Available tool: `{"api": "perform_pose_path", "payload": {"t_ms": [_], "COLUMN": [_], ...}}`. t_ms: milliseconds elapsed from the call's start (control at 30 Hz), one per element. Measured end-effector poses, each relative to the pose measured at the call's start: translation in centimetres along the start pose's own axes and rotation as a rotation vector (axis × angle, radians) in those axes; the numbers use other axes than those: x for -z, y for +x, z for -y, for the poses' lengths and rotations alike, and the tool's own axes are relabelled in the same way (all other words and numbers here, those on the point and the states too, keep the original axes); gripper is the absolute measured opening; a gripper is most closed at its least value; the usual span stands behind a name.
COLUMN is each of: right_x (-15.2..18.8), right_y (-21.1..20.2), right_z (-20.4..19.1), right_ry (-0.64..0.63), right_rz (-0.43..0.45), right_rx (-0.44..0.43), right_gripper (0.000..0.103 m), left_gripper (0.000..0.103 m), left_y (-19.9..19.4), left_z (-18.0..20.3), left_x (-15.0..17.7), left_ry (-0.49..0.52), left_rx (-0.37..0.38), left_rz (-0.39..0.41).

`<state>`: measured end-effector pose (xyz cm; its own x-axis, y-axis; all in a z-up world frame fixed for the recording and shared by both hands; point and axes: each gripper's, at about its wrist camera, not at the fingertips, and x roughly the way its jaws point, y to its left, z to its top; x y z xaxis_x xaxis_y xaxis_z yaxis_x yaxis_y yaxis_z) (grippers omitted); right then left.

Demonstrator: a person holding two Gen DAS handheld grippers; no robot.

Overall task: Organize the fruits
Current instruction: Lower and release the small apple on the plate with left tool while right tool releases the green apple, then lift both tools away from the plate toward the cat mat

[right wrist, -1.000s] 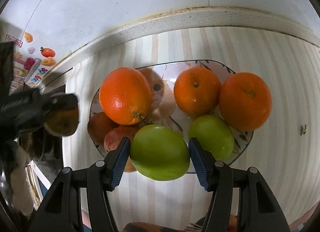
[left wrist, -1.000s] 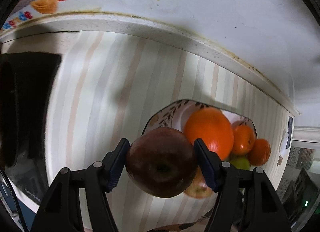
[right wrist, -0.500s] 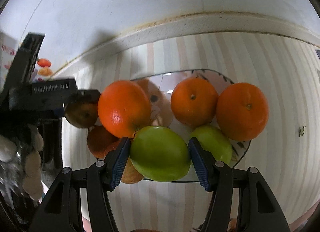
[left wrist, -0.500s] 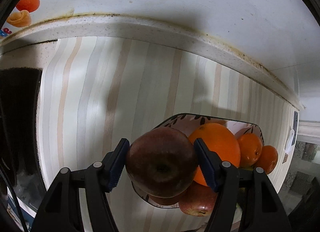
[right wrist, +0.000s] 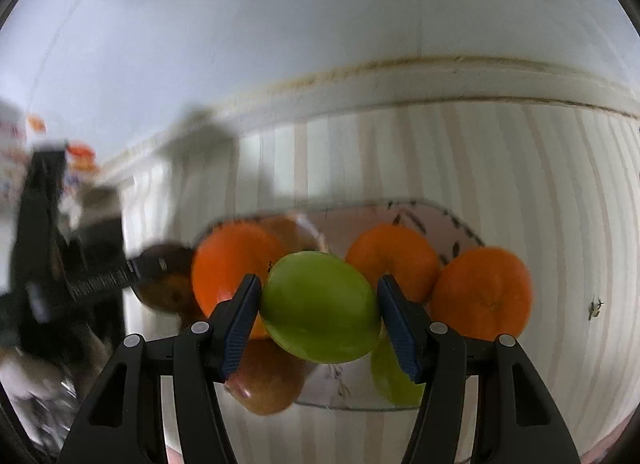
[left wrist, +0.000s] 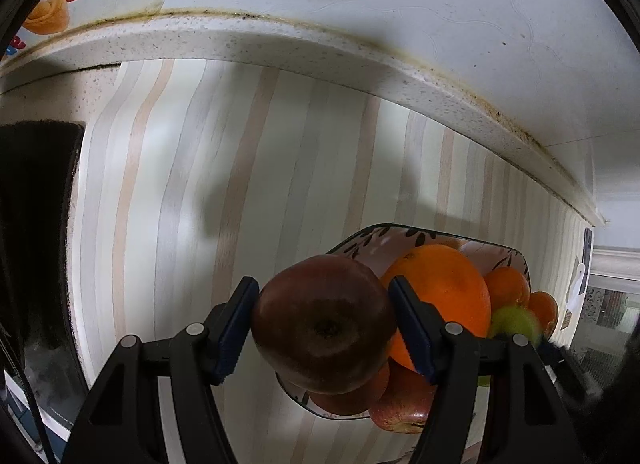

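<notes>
Oranges (right wrist: 482,294) behind green apple (right wrist: 320,306), patterned plate (right wrist: 460,223)

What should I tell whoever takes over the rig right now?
Left tongs: shut on the dark red apple, held beside the plate.
Right tongs: shut on a green apple, above the plate's near edge.
On the plate: three oranges, another green apple, reddish apples.
Done: both apples gripped.
Left: set each down; the target spot isn't shown.

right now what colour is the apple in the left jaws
Dark red apple, almost maroon; the left wrist view shows it best.
</notes>
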<state>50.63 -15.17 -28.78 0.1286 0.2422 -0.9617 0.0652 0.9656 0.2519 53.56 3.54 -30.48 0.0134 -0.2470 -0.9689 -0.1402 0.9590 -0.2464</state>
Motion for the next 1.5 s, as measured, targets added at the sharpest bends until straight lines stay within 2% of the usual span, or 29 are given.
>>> {"api": "perform_pose_path", "payload": {"t_ms": [100,167,200,233,267,333,400,500,633,800,967,1100,1267,1500], "right_x": [0.4,0.3,0.3,0.2,0.1,0.2,0.3,0.5,0.6,0.8,1.7,3.3,6.1,10.5], "right_y": [0.2,0.2,0.3,0.2,0.1,0.1,-0.2,-0.5,-0.9,-2.0,-3.6,-5.9,-8.5,-12.1], "right_z": [-0.4,-0.2,-0.1,0.1,0.2,0.4,0.8,0.9,1.2,1.5,1.5,1.5,1.6,2.6], "right_ry": [-0.012,0.006,0.018,0.025,0.028,0.037,0.047,0.048,0.049,0.038,0.021,-0.008,-0.044,-0.062], "right_rz": [-0.003,-0.015,-0.021,-0.022,-0.022,-0.026,-0.022,-0.013,-0.009,0.016,0.052,0.100,0.155,0.221], "right_rx": [0.007,-0.015,-0.020,-0.021,-0.018,-0.015,-0.010,-0.005,-0.001,0.018,0.056,0.116,0.174,0.213], "right_gripper": [0.064,0.074,0.085,0.091,0.092,0.092,0.095,0.095,0.095,0.096,0.098,0.098,0.098,0.098], "left_gripper": [0.066,0.066,0.066,0.067,0.068,0.079,0.085,0.090,0.090,0.090,0.090,0.090,0.090,0.090], "left_y": [0.0,-0.1,-0.1,-0.2,-0.2,-0.2,-0.2,0.1,0.0,-1.4,-3.8,-6.2,-8.8,-11.5], "left_z": [0.1,0.4,0.6,0.8,0.9,1.0,1.0,0.1,-0.5,-1.0,-0.9,-0.3,1.5,2.5], "left_x": [0.1,0.1,0.0,-0.1,-0.1,-0.1,-0.1,-0.2,-0.3,0.0,0.9,3.5,9.1,15.5], "left_ry": [-0.003,0.004,0.012,0.022,0.027,0.038,0.040,0.021,-0.001,-0.013,0.000,0.031,0.101,0.135], "left_rx": [-0.006,-0.018,-0.023,-0.032,-0.037,-0.044,-0.050,-0.033,-0.012,-0.003,-0.041,-0.082,-0.154,-0.210], "left_rz": [-0.003,-0.003,-0.002,-0.003,-0.006,-0.002,0.000,-0.006,-0.013,0.025,0.084,0.154,0.244,0.353]}}
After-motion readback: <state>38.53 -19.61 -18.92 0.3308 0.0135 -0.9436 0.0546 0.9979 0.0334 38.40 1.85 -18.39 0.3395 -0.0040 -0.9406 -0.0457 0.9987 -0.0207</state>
